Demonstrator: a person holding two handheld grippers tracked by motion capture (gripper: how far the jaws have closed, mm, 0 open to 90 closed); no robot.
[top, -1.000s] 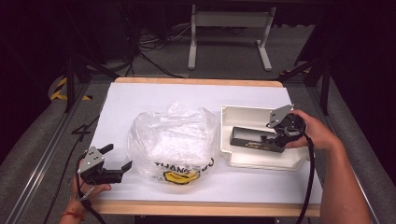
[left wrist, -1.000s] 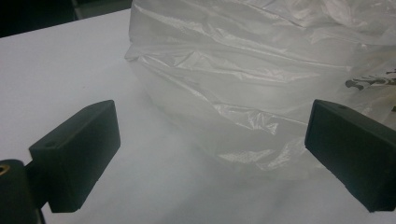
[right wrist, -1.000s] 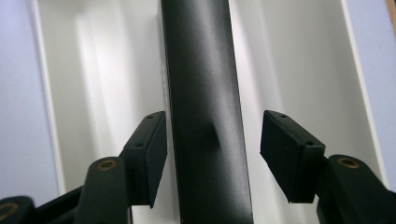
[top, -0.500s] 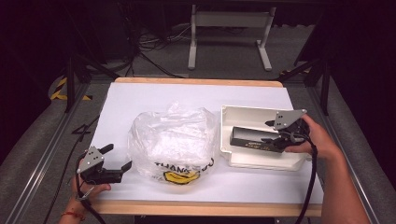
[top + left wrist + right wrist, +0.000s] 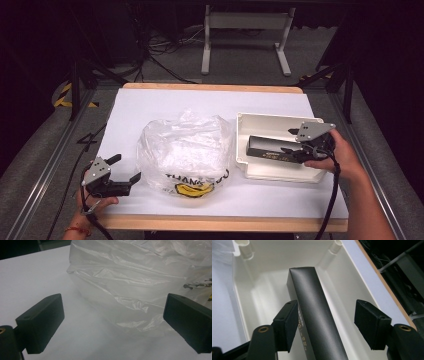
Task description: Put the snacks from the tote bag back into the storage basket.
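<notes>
A: Where is the black box (image 5: 272,149) right now?

B: It lies inside the white tray (image 5: 260,122), on the right half of the table (image 5: 150,102). In the right gripper view the box (image 5: 317,315) runs lengthwise up the tray (image 5: 244,305), its far end short of the tray's back wall.

A: And the right gripper (image 5: 292,145)?

B: It sits over the near right end of the box, held by the person's right hand (image 5: 340,155). Its jaws have just been opening. The box is between them, but the grip is released: the right gripper (image 5: 325,326) has one pad right beside the box's printed side, and the other pad stands well clear of it with the tray floor showing in the gap.

A: Left side?

B: The left gripper (image 5: 125,169) rests low at the front left of the table, pointing toward the clear bag (image 5: 185,150). Its jaws are spread wide with nothing between them.

A: How close to the bag?

B: Near, not touching. In the left gripper view the bag (image 5: 140,280) bulges just beyond the pads, crumpled, and bare white table (image 5: 30,275) lies under the left gripper (image 5: 112,320). The bag has yellow and black print on its near edge.
</notes>
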